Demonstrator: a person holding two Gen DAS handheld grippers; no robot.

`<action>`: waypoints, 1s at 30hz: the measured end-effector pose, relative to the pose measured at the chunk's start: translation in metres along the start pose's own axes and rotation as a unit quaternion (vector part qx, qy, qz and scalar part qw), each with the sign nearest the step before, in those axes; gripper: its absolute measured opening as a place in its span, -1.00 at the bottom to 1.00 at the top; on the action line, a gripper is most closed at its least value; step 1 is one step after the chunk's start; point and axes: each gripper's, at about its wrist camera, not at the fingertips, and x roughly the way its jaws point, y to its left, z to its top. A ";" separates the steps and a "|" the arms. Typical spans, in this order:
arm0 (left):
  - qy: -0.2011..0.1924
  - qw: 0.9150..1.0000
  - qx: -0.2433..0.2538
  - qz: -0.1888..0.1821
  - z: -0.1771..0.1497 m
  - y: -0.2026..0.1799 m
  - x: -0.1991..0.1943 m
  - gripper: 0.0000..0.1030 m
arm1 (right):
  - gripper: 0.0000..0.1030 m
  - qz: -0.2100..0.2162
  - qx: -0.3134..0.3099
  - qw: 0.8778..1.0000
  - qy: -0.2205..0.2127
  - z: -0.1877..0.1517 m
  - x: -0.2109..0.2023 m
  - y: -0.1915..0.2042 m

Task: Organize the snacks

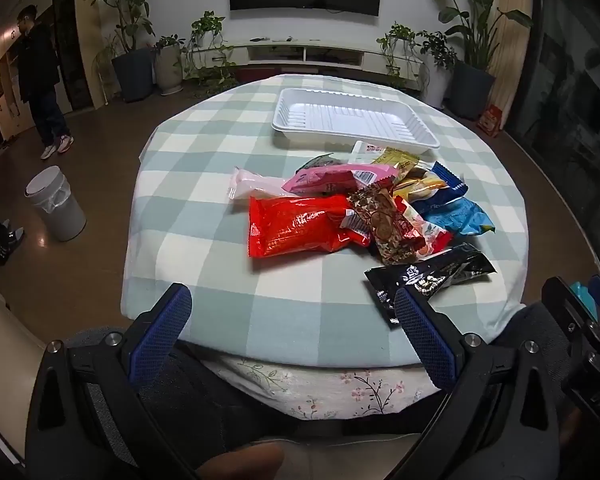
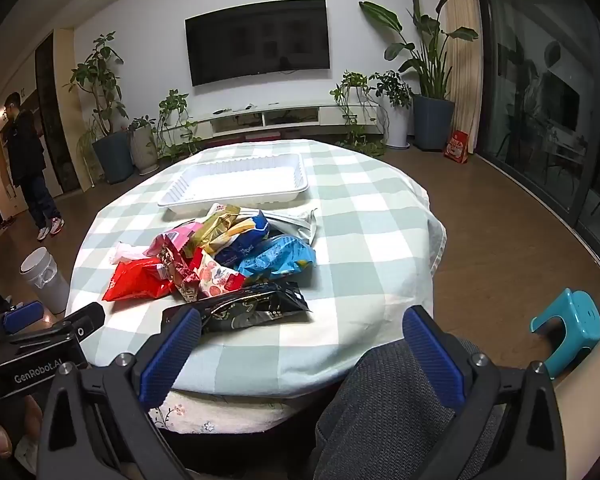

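I see the snacks (image 1: 364, 204) heaped mid-frame in my left view, right of centre on the checked cloth (image 1: 204, 184). A red pack (image 1: 296, 226) lies at the heap's left, a pink pack (image 1: 332, 180) above it, a brown wrapper (image 1: 384, 220) leaning across the middle, and blue bags (image 1: 452, 210) on the right. A black pack (image 1: 428, 276) lies apart at the lower right, close to the table's near edge. Above the heap, toward the upper middle, sits a white tray (image 1: 356, 120), nothing in it, just clear of the nearest wrappers. My left gripper (image 1: 292, 320) hangs at the bottom of the frame, jaws spread wide with nothing between them, over the table's near edge. In my right view the right gripper (image 2: 300, 340) is likewise spread and holding nothing; its left finger overlaps the black pack's end in the picture, though I cannot tell if it touches. A bin (image 1: 56, 208) stands on the floor at left, and a teal stool (image 2: 568, 328) at lower right.
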 end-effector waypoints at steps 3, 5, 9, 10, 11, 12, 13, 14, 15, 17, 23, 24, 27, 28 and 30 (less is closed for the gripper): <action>0.003 1.000 0.002 0.000 -0.001 -0.002 0.001 0.99 | 1.00 0.000 0.001 1.000 0.002 0.000 0.000 -0.001; 0.011 1.000 -0.006 -0.012 -0.001 0.000 0.008 0.99 | 1.00 0.000 0.001 1.000 0.002 0.000 0.000 -0.001; 0.008 1.000 -0.003 -0.010 -0.002 0.001 0.005 0.99 | 1.00 0.000 0.001 1.000 0.002 0.000 -0.001 -0.001; 0.010 1.000 0.001 -0.007 -0.001 -0.002 0.006 0.99 | 1.00 0.000 0.001 1.000 0.004 0.000 0.000 -0.001; 0.011 1.000 0.001 -0.007 -0.001 -0.002 0.006 0.99 | 1.00 0.000 0.002 1.000 0.004 0.000 0.000 -0.001; 0.012 1.000 0.001 -0.007 -0.001 -0.002 0.007 0.99 | 1.00 0.001 0.002 1.000 0.004 0.001 -0.001 -0.001; 0.012 1.000 0.001 -0.007 -0.001 -0.002 0.007 0.99 | 1.00 0.000 0.002 1.000 0.004 0.002 -0.001 -0.001; 0.013 1.000 0.000 -0.007 -0.001 -0.001 0.008 0.99 | 1.00 0.000 0.002 1.000 0.004 0.002 -0.001 0.000; 0.014 1.000 0.000 -0.006 -0.001 -0.001 0.008 0.99 | 1.00 0.000 0.001 1.000 0.005 0.003 -0.002 0.000; 0.015 1.000 0.001 -0.006 -0.002 -0.002 0.009 0.99 | 1.00 0.000 0.001 1.000 0.006 0.001 0.000 -0.001; 0.016 1.000 0.002 -0.002 -0.004 -0.002 0.011 0.99 | 1.00 -0.002 0.000 1.000 0.015 -0.003 0.003 -0.001; 0.016 1.000 0.002 0.000 -0.004 -0.002 0.011 0.99 | 1.00 -0.003 -0.001 1.000 0.019 -0.003 0.004 0.000; 0.016 1.000 0.002 0.005 -0.006 -0.002 0.013 0.99 | 1.00 -0.005 -0.002 1.000 0.026 -0.003 0.007 0.001; 0.017 1.000 0.002 0.005 -0.006 -0.002 0.013 0.99 | 1.00 -0.005 -0.003 1.000 0.027 -0.003 0.007 0.001; 0.017 1.000 0.002 0.005 -0.006 -0.002 0.013 0.99 | 1.00 -0.005 -0.003 1.000 0.028 -0.003 0.007 0.001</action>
